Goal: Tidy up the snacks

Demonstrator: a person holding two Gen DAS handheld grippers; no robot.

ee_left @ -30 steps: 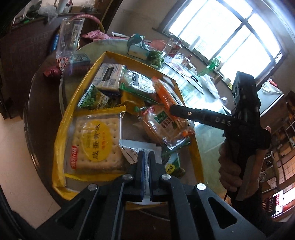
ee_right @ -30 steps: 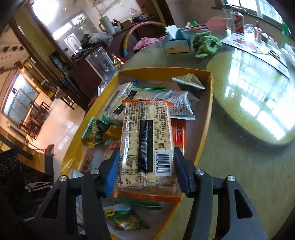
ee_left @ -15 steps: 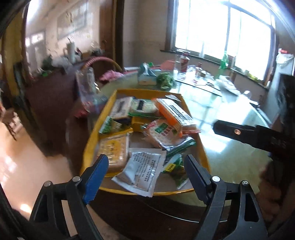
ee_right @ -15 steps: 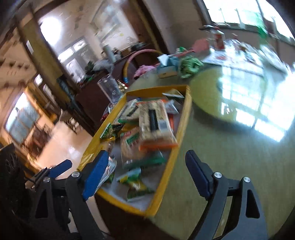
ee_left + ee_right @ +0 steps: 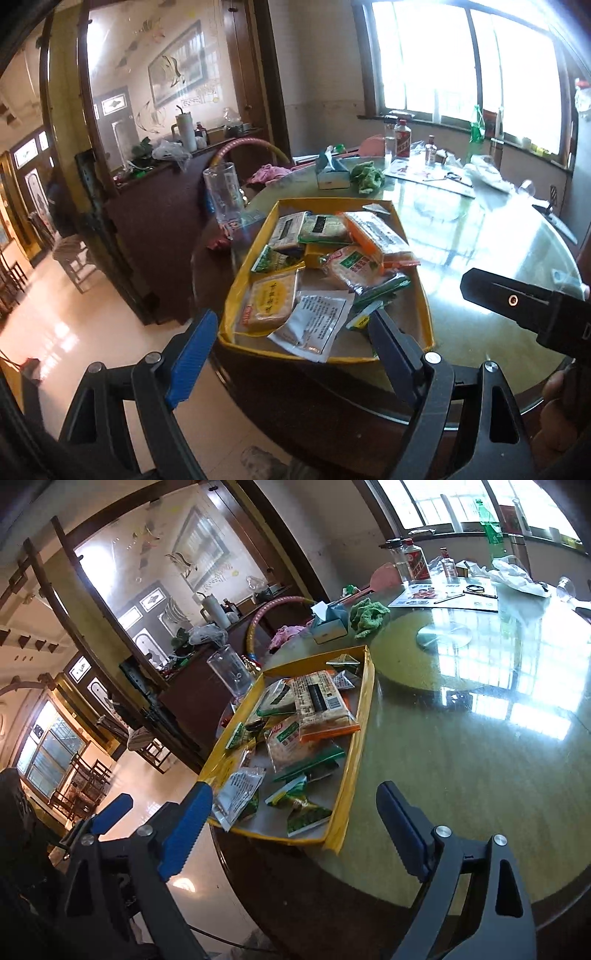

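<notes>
Both hand-held grippers withdrawn from tray (image 5: 424, 295).

A yellow tray (image 5: 236, 291) sits at the near edge of the round table, piled with snack packets. At its near left lies a clear-wrapped cracker pack (image 5: 271, 299) with a yellow label, flat and face up. Just beside it, a silver sachet (image 5: 314, 323) printed with small text overhangs the near rim. A long orange-edged cracker pack (image 5: 319, 703) rests on top of the heap toward the far right — barcode side up in the right wrist view. Under its near end lies a clear packet with a green and red label (image 5: 351, 267), and green wrappers (image 5: 301, 806) are scattered near the front right corner. Two folded triangular packets (image 5: 343, 661) occupy the far corner.
</notes>
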